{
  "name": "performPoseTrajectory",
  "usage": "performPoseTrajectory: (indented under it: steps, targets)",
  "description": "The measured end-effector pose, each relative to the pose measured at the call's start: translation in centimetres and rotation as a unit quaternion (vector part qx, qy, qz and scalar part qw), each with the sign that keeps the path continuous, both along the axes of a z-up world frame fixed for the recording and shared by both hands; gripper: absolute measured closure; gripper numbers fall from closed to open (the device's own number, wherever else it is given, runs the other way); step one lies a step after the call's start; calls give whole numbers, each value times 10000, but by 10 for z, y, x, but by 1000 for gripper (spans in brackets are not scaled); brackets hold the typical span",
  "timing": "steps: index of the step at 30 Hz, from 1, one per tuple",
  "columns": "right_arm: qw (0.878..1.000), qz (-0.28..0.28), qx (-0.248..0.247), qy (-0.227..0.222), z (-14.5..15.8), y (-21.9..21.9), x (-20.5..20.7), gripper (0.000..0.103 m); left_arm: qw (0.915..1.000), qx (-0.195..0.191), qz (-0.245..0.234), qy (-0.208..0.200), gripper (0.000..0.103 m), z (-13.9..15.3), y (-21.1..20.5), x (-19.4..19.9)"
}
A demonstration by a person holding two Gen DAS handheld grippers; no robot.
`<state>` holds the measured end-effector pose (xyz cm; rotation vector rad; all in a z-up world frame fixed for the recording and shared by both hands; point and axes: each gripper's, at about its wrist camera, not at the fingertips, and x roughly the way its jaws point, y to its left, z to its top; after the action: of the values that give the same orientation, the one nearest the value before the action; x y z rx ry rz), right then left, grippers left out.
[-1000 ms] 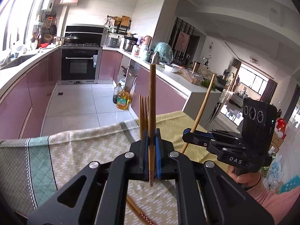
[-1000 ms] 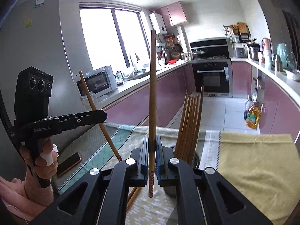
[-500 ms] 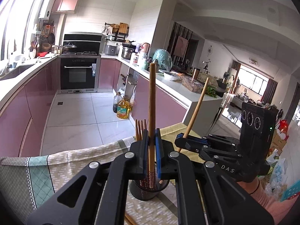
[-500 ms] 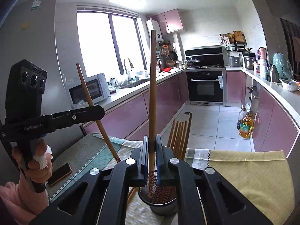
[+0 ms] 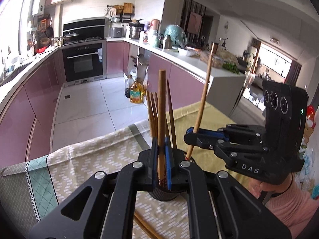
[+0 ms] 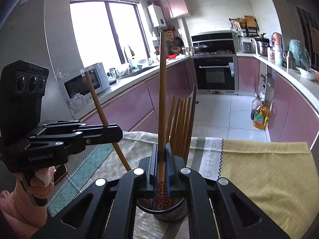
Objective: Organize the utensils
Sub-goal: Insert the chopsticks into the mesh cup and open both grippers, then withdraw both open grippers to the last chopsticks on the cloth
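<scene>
A patterned cloth [image 5: 83, 159] in cream, teal and grey covers the counter, with a mustard-yellow cloth [image 6: 265, 167] laid beside it. On the patterned one stands a dark mesh holder [image 6: 169, 212], already carrying a cluster of wooden chopsticks [image 6: 182, 125] that lean toward the oven side. The left claw [image 5: 161, 151] is clamped on one upright chopstick [image 5: 161, 107], whose patterned lower end hangs just over the holder's mouth. The right claw [image 6: 161, 159] pinches a second chopstick [image 6: 162, 91] the same way, its decorated tip reaching down into the holder (whether it touches the bottom I cannot tell). Each claw shows in the other's view, gripped by a hand in a pink sleeve [image 5: 291, 205]. A further chopstick [image 5: 145, 227] lies flat on the cloth beneath the left claw.
</scene>
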<state>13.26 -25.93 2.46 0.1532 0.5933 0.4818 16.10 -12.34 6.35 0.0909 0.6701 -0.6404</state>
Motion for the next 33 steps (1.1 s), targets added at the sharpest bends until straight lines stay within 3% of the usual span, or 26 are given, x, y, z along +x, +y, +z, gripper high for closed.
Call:
performPoseTrajectory:
  steps: [17, 33]
  targets:
    - [9974, 17, -40, 724, -32, 2, 22, 96, 9981, 373, -112, 474, 95, -30, -17, 29]
    - [9978, -94, -82, 648, -29, 6, 23, 96, 9975, 370, 211, 564, 93, -50, -21, 47]
